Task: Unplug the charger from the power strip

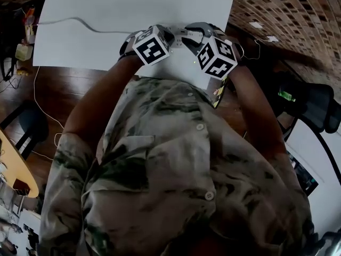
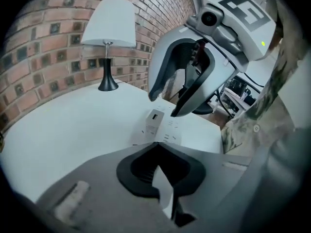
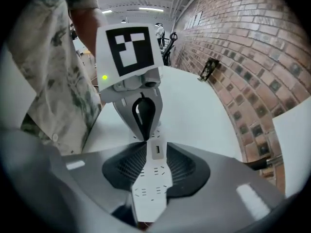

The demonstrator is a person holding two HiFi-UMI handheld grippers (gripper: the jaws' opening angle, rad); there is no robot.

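A white power strip (image 3: 151, 183) lies on the white table (image 2: 73, 125), with a small white charger (image 3: 156, 149) plugged into it. My right gripper (image 3: 156, 145) is open over the strip, and the charger shows in the gap at its fingertips. Seen from the left gripper view, the right gripper (image 2: 165, 107) hangs just above the charger (image 2: 154, 121), fingers apart. My left gripper (image 3: 144, 137) is shut, its tip down on the strip just beyond the charger. In the left gripper view a white sliver of strip (image 2: 164, 191) shows under the left gripper (image 2: 156, 147). The head view shows both close together at the near table edge.
A white table lamp (image 2: 109, 28) stands at the back by the brick wall (image 2: 43, 57). The strip's grey cable (image 1: 80, 20) trails left across the table. The table's edge (image 1: 106, 68) is right below my hands. A dark chair (image 1: 314, 105) stands to the right.
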